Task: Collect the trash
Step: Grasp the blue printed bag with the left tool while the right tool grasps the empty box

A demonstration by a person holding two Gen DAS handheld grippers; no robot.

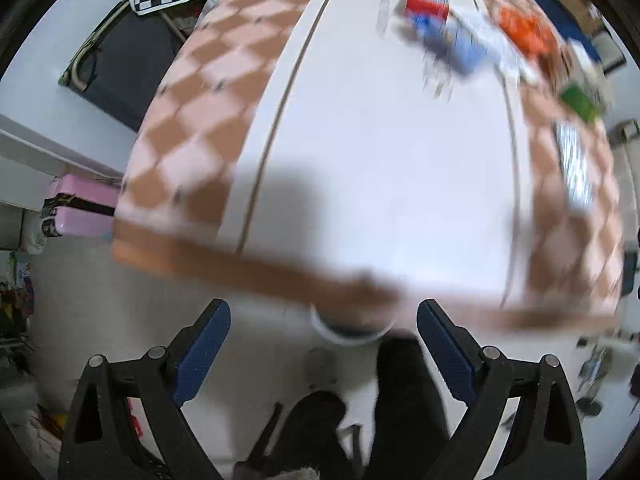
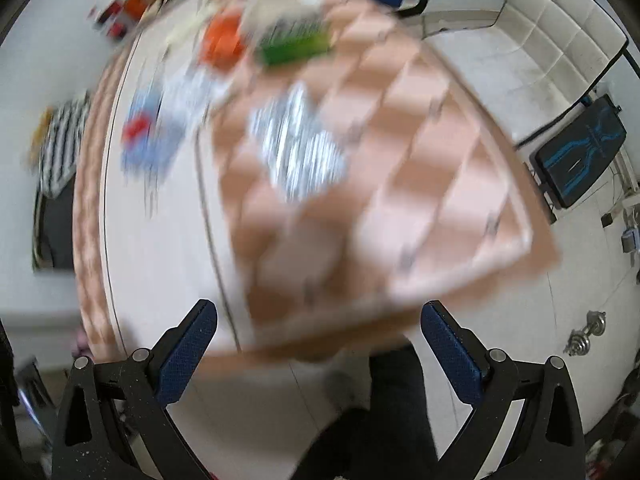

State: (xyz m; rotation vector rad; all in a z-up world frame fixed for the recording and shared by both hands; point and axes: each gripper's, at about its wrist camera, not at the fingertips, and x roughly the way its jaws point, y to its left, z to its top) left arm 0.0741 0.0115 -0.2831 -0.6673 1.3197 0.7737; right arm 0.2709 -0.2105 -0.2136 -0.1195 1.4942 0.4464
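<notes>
Blurred wrappers [image 1: 472,36] lie on the checkered table [image 1: 192,112]. Left gripper [image 1: 323,350] and right gripper [image 2: 319,354] hang spread, holding nothing.

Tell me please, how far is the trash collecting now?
Nothing looks collected yet. The left gripper and right gripper are both open and empty, above the near edge of the table. Left to do: the silver wrapper, green packet, orange packet and red-and-blue packet all lie on the table. Blur hides finer detail.
</notes>
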